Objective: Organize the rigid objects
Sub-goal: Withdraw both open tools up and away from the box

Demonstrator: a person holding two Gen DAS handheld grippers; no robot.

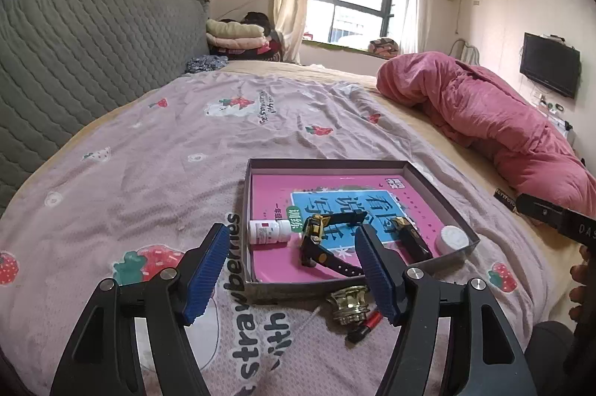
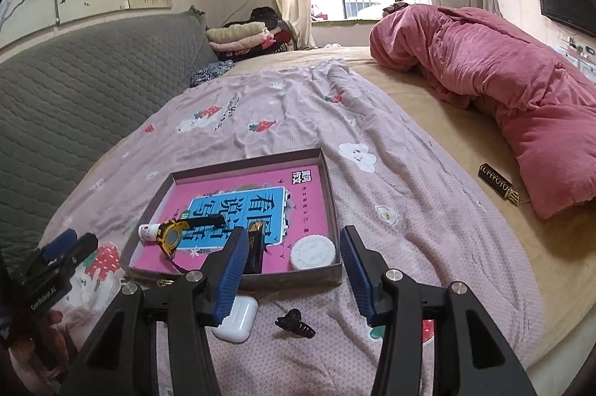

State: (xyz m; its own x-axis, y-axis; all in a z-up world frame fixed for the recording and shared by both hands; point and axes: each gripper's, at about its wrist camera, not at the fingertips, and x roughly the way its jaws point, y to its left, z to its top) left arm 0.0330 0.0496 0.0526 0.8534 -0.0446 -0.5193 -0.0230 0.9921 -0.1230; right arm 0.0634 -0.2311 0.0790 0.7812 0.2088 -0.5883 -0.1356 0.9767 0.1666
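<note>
A shallow grey box [image 1: 257, 284] [image 2: 238, 278] lined with a pink booklet lies on the bed. In it are a yellow-black watch [image 1: 316, 239] [image 2: 173, 237], a white pill bottle [image 1: 268, 231] [image 2: 148, 232], a black-gold case [image 1: 411, 237] [image 2: 255, 249] and a white round jar [image 1: 452, 238] [image 2: 313, 252]. My left gripper [image 1: 292, 269] is open and empty over the box's near edge. In front of the box lie a brass knob [image 1: 348, 304] and a red-black lipstick [image 1: 365, 325]. My right gripper [image 2: 294, 269] is open and empty above a white earbud case [image 2: 238, 319] and a black hair claw [image 2: 296, 323].
A black-gold bar [image 2: 499, 185] lies on the tan sheet next to a rolled pink quilt [image 2: 484, 72]. A grey padded headboard [image 1: 74, 42] runs along the left. The right gripper's body [image 1: 551, 215] shows at the left wrist view's right edge.
</note>
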